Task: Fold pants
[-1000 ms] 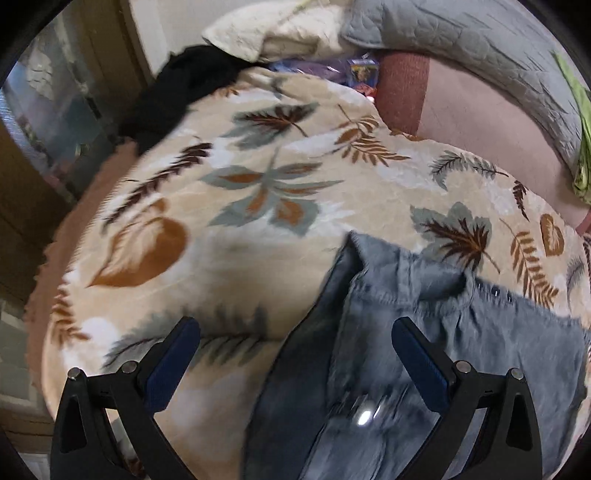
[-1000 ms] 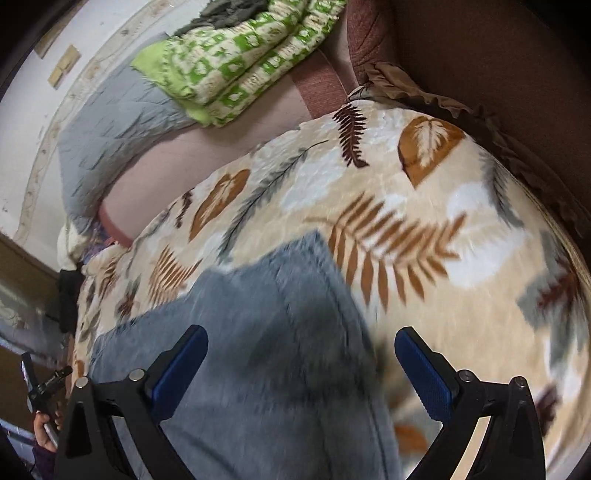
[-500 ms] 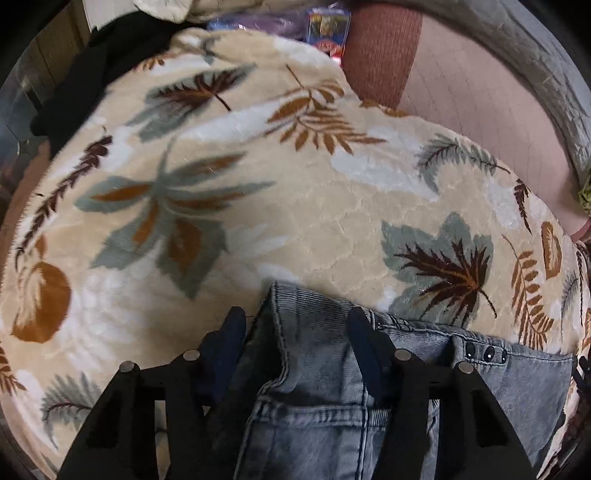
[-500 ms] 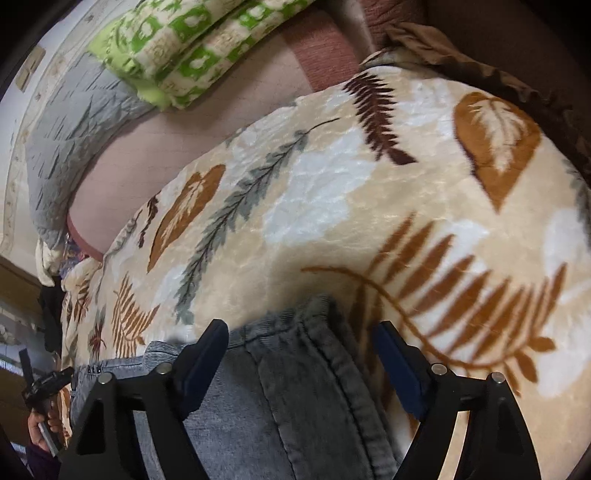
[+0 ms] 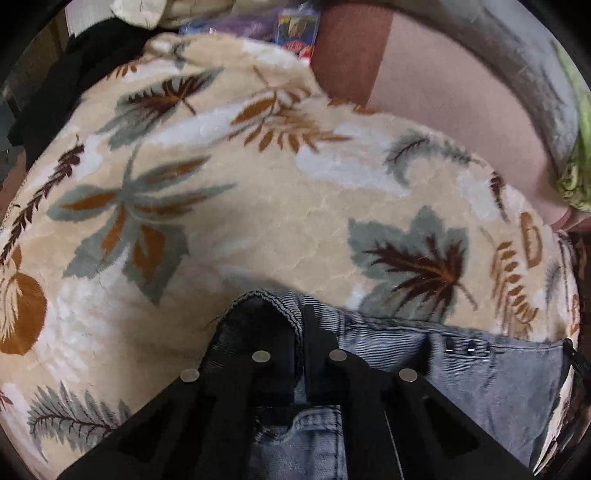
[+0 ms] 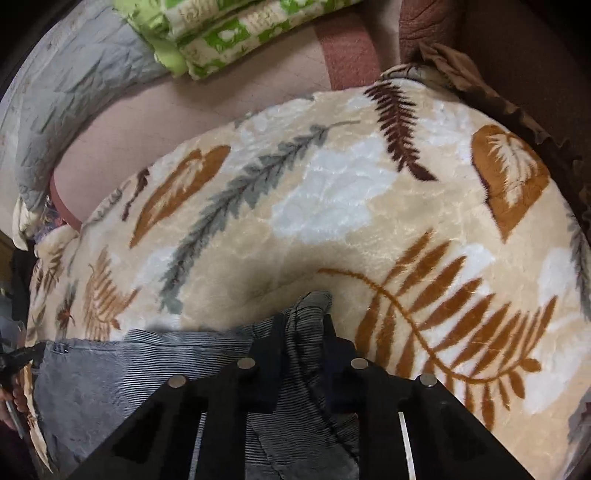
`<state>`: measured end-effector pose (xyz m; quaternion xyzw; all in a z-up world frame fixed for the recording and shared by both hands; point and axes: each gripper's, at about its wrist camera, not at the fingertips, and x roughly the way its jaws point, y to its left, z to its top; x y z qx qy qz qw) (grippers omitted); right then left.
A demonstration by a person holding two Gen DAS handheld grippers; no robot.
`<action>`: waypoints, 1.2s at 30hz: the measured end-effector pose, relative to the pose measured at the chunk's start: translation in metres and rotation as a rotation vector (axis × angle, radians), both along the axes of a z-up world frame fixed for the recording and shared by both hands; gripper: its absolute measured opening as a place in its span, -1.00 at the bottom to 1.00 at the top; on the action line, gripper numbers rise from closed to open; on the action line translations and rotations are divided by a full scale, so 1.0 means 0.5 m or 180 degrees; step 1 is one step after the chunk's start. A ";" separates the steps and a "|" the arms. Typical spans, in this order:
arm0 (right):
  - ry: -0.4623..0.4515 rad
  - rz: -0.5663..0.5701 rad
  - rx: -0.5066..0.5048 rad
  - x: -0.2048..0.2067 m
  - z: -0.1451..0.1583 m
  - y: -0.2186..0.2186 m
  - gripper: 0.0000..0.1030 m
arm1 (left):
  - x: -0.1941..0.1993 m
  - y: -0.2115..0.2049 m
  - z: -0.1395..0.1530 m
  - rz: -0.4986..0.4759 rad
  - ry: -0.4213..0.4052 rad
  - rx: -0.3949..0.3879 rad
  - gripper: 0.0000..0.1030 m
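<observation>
My left tool point(image 5: 299, 354) and right tool point(image 6: 301, 350) have just closed, each pinching a waistband corner of the pants point(image 5: 480, 373), ready to lift and fold.

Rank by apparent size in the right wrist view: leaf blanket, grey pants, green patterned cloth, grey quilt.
1. Leaf blanket, largest by far.
2. Grey pants, partly hidden by the right gripper, which is shut on their edge.
3. Grey quilt and green patterned cloth look about alike; both are cut off by the frame, so left unranked.
</observation>
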<state>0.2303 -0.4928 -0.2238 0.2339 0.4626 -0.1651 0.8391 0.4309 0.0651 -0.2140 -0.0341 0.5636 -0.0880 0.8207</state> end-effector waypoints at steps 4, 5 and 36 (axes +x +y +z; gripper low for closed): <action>-0.0172 -0.0047 0.0002 -0.036 0.055 0.002 -0.68 | -0.028 0.011 0.072 -0.0038 -0.0205 -0.0190 -0.95; -0.0208 -0.0056 -0.0005 -0.050 0.069 0.002 -0.68 | -0.039 0.011 0.087 -0.0060 -0.0250 -0.0202 -0.95; 0.0166 0.0449 0.0273 -0.614 0.031 0.166 -0.26 | -0.654 0.363 -0.004 0.0434 -0.0069 -0.0130 -0.88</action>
